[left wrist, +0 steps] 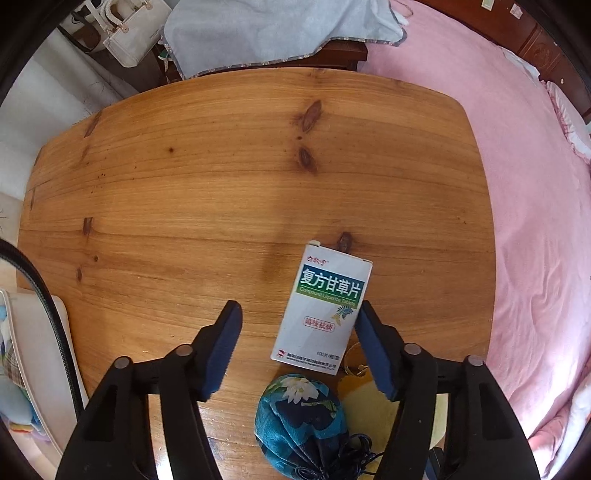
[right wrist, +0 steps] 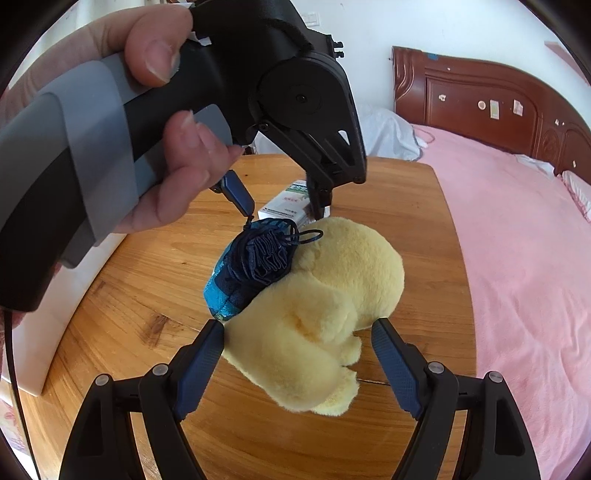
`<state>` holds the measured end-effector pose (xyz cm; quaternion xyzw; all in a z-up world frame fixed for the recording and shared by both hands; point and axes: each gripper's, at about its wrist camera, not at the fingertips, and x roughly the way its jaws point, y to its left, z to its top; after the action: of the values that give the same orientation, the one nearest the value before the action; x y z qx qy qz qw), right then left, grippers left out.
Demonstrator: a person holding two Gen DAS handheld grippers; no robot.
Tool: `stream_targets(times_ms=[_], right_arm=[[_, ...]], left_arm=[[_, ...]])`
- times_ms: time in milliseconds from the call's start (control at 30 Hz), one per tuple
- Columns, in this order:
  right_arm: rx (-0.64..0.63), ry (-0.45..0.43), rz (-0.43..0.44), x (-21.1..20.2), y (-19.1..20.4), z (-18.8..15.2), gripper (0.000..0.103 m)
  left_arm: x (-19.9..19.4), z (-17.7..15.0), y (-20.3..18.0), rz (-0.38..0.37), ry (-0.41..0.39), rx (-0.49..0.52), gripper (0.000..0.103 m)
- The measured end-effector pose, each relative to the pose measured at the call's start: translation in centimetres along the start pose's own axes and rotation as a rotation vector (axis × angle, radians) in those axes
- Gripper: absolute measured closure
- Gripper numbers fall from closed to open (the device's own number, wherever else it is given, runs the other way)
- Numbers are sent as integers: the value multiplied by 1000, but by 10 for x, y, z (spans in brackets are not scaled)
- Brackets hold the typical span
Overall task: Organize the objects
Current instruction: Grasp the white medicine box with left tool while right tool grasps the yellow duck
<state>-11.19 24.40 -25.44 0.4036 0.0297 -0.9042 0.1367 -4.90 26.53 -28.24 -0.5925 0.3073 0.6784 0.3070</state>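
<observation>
- wooden desk [left wrist: 184,184] stands beside a bed with a pink cover [left wrist: 517,184]; a grey cloth [left wrist: 277,33] and a white handbag [left wrist: 129,40] lie beyond the far edge.
- left wrist view: the left tongs [left wrist: 295,317] are open and hold nothing. a white medicine box [left wrist: 325,306] lies flat between the fingers, nearer to the right one and almost touching it. a blue flowered pouch [left wrist: 299,417] lies just before the box, and a yellow plush toy [left wrist: 369,402] shows partly behind the right finger.
- right wrist view: the right tongs [right wrist: 297,341] are open too, one finger on each side of the plush toy [right wrist: 317,321]; the left pad seems to touch the fur. the pouch [right wrist: 251,266] leans against the toy, with its drawstring end up. a hand [right wrist: 177,147] holds the left tongs above the box [right wrist: 288,203].
- to do this step well, i think each tongs should be centred on its own thing before closing. the box is stiff, so a light squeeze on its long sides is enough. the plush is soft and will need a deeper grip. the pouch touches the toy, so it may be dragged along.
</observation>
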Motion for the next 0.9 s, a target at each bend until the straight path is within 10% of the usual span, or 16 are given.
stream_targets(times_ms=[200,900], right_arm=[[17,-3,6,-3,0,-3,21],[-119,4,5,-19,18,-8,44]], left_arm=[[2,-1,4,-1,-6,-3,65],[-17,-4,24,14,-50,-16,66]])
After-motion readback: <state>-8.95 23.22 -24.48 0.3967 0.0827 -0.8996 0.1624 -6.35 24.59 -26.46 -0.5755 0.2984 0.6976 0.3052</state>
